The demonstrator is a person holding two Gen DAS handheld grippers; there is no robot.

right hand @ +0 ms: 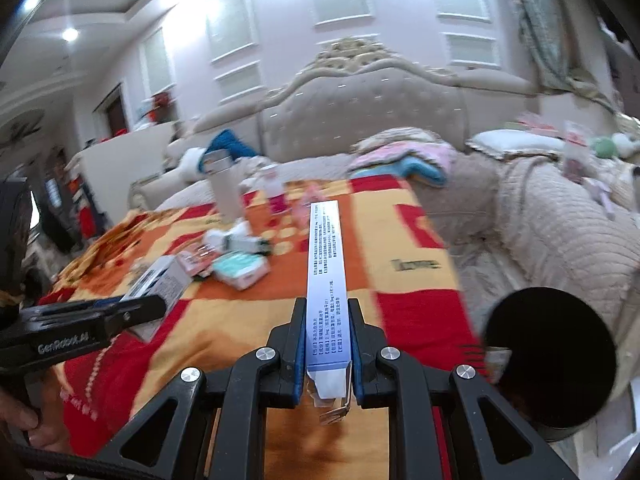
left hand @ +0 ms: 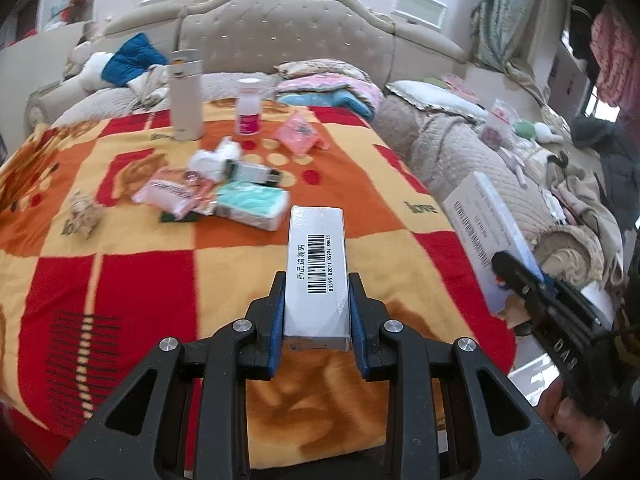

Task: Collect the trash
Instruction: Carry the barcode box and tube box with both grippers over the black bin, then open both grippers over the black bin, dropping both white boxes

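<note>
Bedroom setting: a bed with a tufted beige headboard (left hand: 288,36) is carrying a red, orange and yellow checked blanket (left hand: 132,280) spread as the work surface.

Left gripper (left hand: 317,292) is clamping a white cardboard medicine box with a barcode (left hand: 316,272) between its blue pads, holding it lengthwise above the near part of the blanket. Right gripper (right hand: 327,328) is clenching a long, thin white-and-blue printed carton (right hand: 324,276) edge-on, its torn end flap hanging open at the near end.

Seen from the left wrist, the right gripper is sitting off to the right with that flat carton (left hand: 480,224) near the blanket's edge. A round black bin (right hand: 552,360) is showing just right of the right gripper, beside the bed.

Further along the blanket, loose litter is lying clustered: a crumpled white tissue (left hand: 214,158), a pink wrapper (left hand: 168,192), a teal tissue pack (left hand: 254,204). Behind them a tall white flask (left hand: 185,96) and a small white bottle with a pink label (left hand: 249,108) are standing upright, and a pink pouch (left hand: 298,132) is resting to their right.
</note>
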